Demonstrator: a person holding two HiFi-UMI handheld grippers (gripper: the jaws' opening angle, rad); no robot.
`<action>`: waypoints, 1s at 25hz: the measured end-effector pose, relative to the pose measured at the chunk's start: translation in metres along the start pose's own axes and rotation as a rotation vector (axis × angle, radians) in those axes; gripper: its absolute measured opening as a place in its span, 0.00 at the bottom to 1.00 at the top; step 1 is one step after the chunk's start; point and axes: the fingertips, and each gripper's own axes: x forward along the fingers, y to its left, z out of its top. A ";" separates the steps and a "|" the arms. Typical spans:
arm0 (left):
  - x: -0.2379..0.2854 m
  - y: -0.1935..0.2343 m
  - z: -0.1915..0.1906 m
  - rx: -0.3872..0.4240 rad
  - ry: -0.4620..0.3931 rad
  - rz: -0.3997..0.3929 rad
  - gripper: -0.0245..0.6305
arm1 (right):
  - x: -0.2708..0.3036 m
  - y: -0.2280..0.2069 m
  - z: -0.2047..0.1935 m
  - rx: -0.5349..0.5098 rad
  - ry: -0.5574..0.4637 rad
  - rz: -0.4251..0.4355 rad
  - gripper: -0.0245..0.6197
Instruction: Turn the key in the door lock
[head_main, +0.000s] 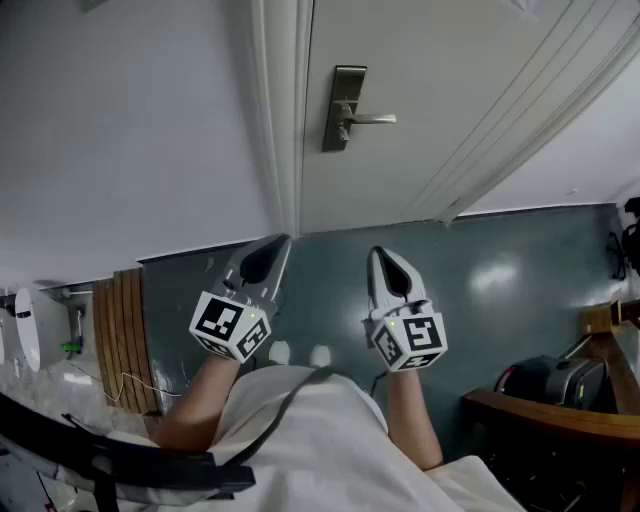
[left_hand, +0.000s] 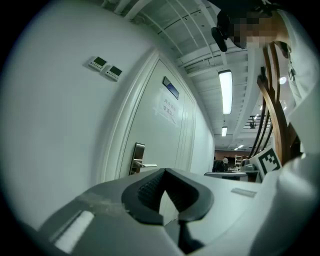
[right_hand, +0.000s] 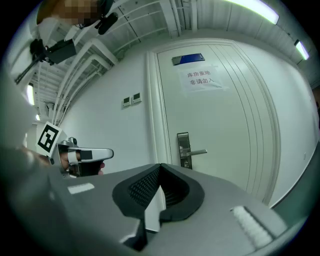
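Note:
The white door (head_main: 450, 90) stands closed ahead, with a metal lock plate (head_main: 345, 108) and a lever handle (head_main: 372, 120) on it. The lock plate (right_hand: 183, 150) also shows in the right gripper view, and I can make out no key in it. My left gripper (head_main: 274, 246) is held low in front of the door frame, shut and empty, well short of the lock. My right gripper (head_main: 381, 256) hangs beside it, below the handle, also shut with nothing in it. In their own views the left gripper (left_hand: 165, 171) and right gripper (right_hand: 160, 166) both point level at the door.
A wooden slatted panel (head_main: 122, 340) stands at the left against the wall. A dark wooden table edge (head_main: 550, 412) and a black bag (head_main: 548, 380) are at the lower right. Two wall switches (left_hand: 105, 68) sit left of the door frame; a paper sign (right_hand: 202, 78) is on the door.

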 end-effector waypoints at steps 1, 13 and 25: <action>0.000 -0.001 0.000 0.000 0.000 0.000 0.05 | -0.001 0.000 0.000 0.007 -0.001 0.002 0.05; 0.005 -0.019 -0.005 0.015 0.008 0.014 0.05 | -0.013 -0.011 -0.001 0.014 -0.007 0.023 0.05; 0.018 -0.047 -0.015 0.025 0.025 0.052 0.05 | -0.032 -0.043 -0.007 0.034 -0.007 0.044 0.05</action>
